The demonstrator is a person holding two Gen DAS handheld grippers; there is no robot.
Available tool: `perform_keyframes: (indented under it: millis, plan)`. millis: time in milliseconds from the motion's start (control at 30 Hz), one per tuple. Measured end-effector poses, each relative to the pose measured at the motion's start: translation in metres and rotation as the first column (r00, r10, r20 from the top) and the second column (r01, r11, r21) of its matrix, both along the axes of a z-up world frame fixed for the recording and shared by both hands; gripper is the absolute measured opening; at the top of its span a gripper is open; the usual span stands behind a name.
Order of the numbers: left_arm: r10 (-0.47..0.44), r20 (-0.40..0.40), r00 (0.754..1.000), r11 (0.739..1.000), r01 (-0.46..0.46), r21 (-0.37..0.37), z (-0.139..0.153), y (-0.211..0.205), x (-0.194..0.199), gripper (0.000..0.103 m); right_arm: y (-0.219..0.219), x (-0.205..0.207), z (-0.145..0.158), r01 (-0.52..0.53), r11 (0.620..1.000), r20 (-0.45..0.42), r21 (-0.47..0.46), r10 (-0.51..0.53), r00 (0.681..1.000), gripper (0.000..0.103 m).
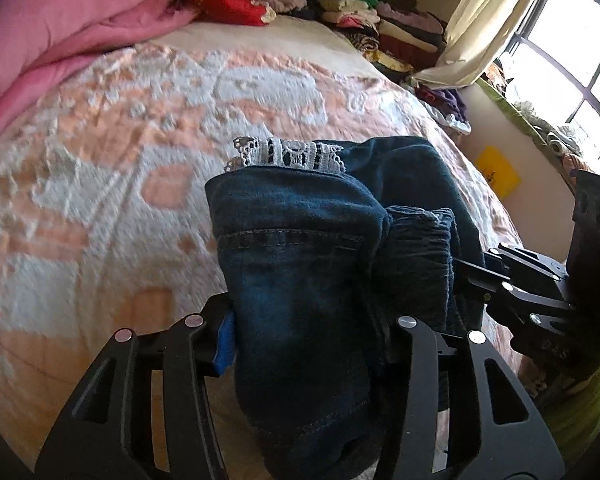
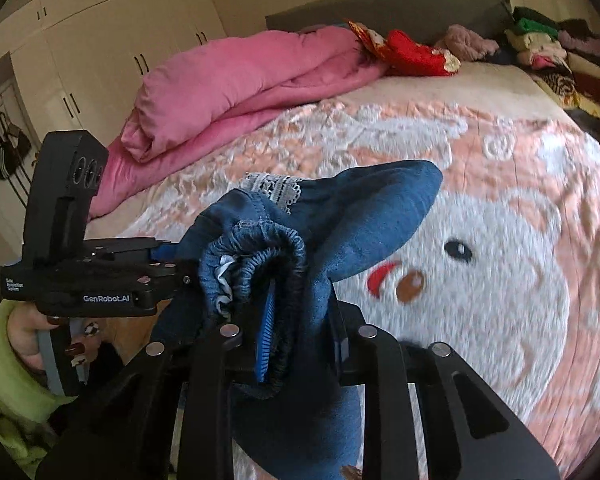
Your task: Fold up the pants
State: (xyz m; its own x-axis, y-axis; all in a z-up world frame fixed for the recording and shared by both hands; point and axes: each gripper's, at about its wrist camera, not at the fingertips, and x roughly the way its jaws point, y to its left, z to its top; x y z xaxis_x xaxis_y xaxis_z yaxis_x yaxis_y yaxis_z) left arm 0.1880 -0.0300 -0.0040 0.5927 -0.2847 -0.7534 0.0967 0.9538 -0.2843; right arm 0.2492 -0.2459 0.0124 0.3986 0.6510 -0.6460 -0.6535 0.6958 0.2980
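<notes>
The left gripper (image 1: 304, 344) is clamped on a thick bunch of the pants (image 1: 300, 248); the right gripper (image 2: 300, 344) pinches the elastic waistband beside it. The denim hangs bundled between them, lifted above the bed (image 2: 480, 208). Folding looks barely begun or mid-way: nothing lies flat yet, so spreading and creasing remain.

Left gripper (image 2: 172, 270) body reads "GenRobot.AI".

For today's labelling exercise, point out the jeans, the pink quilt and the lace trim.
jeans (image 1: 296, 280), left wrist view, on the stitched denim.
pink quilt (image 2: 236, 80), right wrist view, on its folded top.
lace trim (image 1: 288, 154), left wrist view, on the white lace.
</notes>
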Motion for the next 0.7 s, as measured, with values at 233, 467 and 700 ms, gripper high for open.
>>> perform_keyframes:
  millis: [233, 467, 700]
  plan:
    - [0.013, 0.026, 1.0, 0.999, -0.014, 0.035, 0.009, 0.008, 0.021, 0.041, 0.011, 0.023, -0.001, 0.012, 1.0, 0.008, 0.005, -0.012, 1.0, 0.021]
    - [0.015, -0.006, 1.0, 0.998, -0.015, 0.062, -0.011, 0.011, 0.033, 0.041, 0.014, 0.039, -0.019, 0.053, 0.997, -0.022, -0.058, -0.054, 0.998, 0.023]
    - [0.027, -0.072, 0.997, 0.996, -0.021, 0.081, -0.037, 0.013, 0.037, 0.053, 0.009, 0.047, -0.052, 0.115, 0.97, -0.05, -0.216, -0.129, 0.99, 0.043]
